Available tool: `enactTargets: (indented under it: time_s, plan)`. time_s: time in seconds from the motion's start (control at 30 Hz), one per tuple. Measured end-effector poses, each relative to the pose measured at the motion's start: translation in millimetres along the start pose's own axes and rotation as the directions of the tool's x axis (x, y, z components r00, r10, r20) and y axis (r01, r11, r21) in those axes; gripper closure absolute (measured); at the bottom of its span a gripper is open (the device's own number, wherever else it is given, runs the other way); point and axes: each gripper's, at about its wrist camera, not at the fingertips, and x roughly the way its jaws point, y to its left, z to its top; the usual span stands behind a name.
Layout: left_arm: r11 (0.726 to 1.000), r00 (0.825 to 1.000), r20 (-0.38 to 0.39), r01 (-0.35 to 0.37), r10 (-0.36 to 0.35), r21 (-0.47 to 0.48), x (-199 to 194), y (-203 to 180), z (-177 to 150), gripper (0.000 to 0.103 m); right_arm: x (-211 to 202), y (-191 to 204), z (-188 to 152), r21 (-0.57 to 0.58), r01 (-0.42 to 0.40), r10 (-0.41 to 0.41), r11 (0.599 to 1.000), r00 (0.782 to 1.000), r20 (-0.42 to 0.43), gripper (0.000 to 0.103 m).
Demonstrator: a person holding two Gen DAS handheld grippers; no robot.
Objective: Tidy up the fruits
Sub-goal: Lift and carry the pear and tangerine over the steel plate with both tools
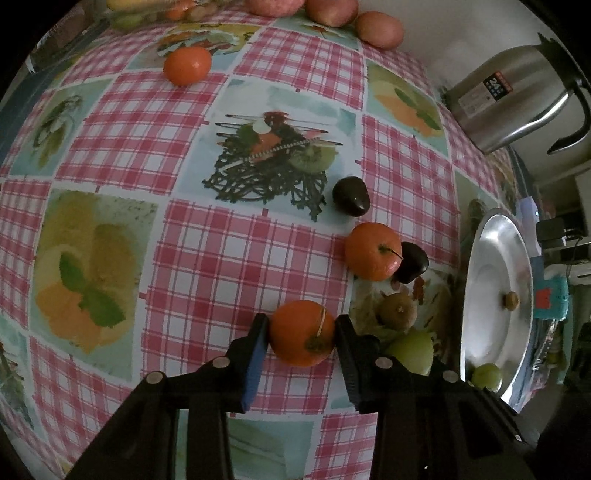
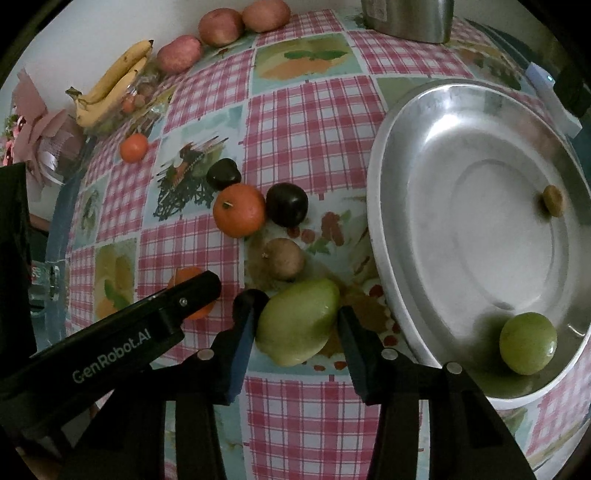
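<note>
My left gripper [image 1: 302,332] is shut on an orange tangerine [image 1: 301,332] low over the checked tablecloth; its black arm shows in the right wrist view [image 2: 147,325]. My right gripper [image 2: 297,328] has its fingers on both sides of a green mango [image 2: 298,325]; the left finger touches it and a small gap shows at the right one. A steel bowl [image 2: 391,229] on the right holds a round green fruit [image 2: 528,342] and a small brown fruit [image 2: 553,200]. Another tangerine [image 2: 239,210], two dark plums [image 2: 287,204] [image 2: 223,173] and a kiwi [image 2: 284,258] lie beside the bowl.
A third tangerine [image 2: 133,147] lies farther back. Bananas [image 2: 110,85] and several red apples [image 2: 220,26] line the far edge. A steel kettle [image 1: 517,96] stands behind the bowl. The table edge drops off on the left in the right wrist view.
</note>
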Motion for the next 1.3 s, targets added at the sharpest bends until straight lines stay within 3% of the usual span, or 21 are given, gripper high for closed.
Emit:
enactTargets:
  time_s: [0.43,0.7,0.9,1.3]
  plan:
    - [0.999,0.998,0.061,0.031,-0.03,-0.008,-24,-3,6,0.064,-12,-4,0,0.029,-0.032,0.031,0.999,0.999,0.037,0.056]
    - [0.998,0.984,0.169,0.06,-0.06,0.003,-63,-7,10,0.064,-55,-3,6,0.023,-0.078,0.073,0.997,0.982,0.176,0.056]
    - [0.997,0.974,0.215,0.07,-0.07,0.009,-80,-8,11,0.064,-71,-11,8,0.05,-0.09,0.076,0.995,0.971,0.228,0.056]
    - [0.998,0.973,0.226,0.047,-0.055,0.042,-80,-22,9,0.064,-68,-31,9,0.097,-0.098,0.075,0.99,0.972,0.223,0.056]
